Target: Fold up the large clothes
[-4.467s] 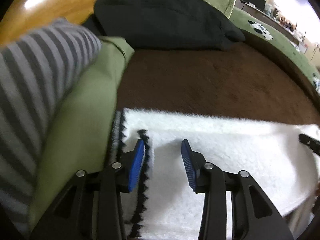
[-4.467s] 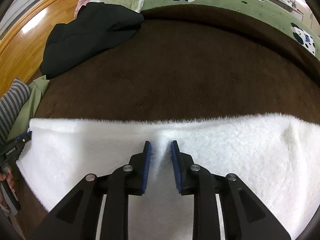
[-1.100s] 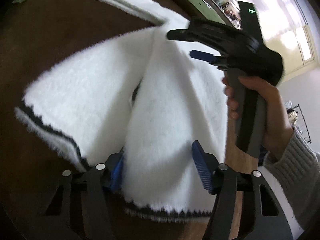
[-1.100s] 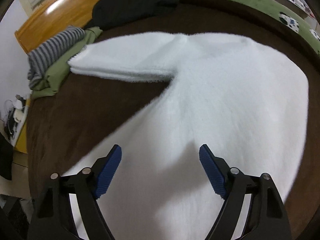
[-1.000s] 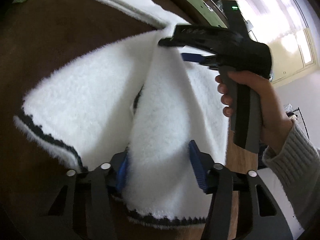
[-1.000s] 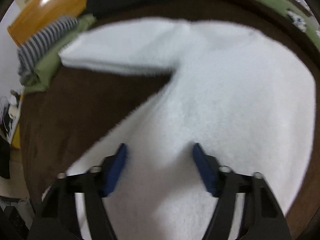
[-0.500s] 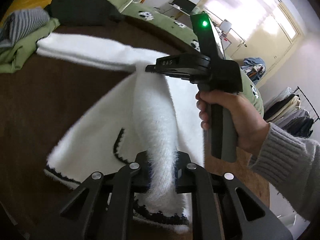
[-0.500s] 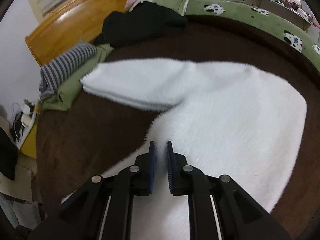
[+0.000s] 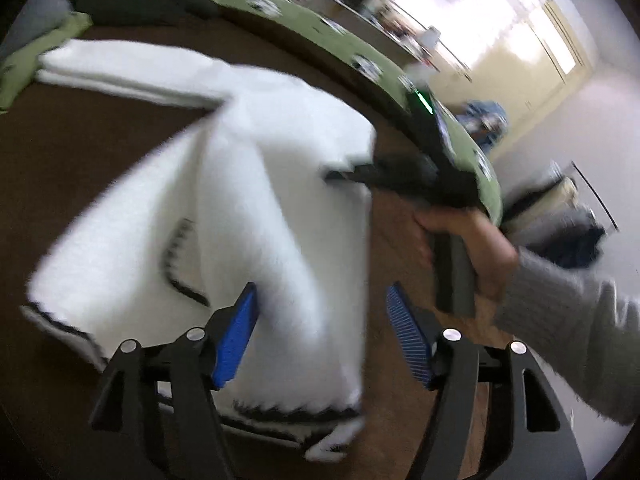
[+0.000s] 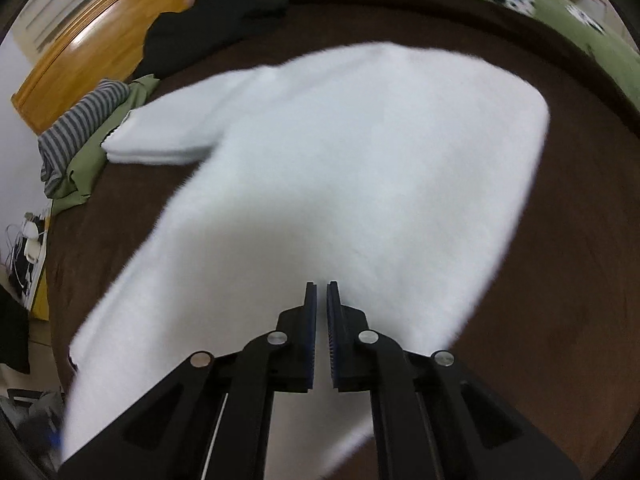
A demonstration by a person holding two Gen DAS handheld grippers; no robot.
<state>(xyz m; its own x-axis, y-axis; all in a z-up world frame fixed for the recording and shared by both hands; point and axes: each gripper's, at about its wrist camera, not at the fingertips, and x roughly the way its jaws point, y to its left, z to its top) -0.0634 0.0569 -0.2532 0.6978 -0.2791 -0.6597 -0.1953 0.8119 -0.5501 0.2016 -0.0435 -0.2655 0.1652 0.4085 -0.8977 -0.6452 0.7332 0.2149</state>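
A fluffy white fleece garment with black zigzag trim (image 9: 256, 184) lies spread on the dark brown plush bed cover (image 9: 80, 152), one sleeve stretched toward the striped grey and olive green clothes (image 10: 80, 140) heaped by the orange wooden headboard (image 10: 92, 40). The left gripper (image 9: 320, 332) has just been opening: its blue-padded jaws stand spread apart, with the raised fold of the garment's hem lying between them, against the left pad and clear of the right one. The right gripper (image 10: 321, 320), held in a hand (image 9: 468, 240) with a grey knitted sleeve (image 9: 568, 320), has just been closing; its jaws are pressed nearly together over the garment's edge, and whether fleece is pinched between them cannot be told. A black garment (image 10: 208, 32) lies farther back.
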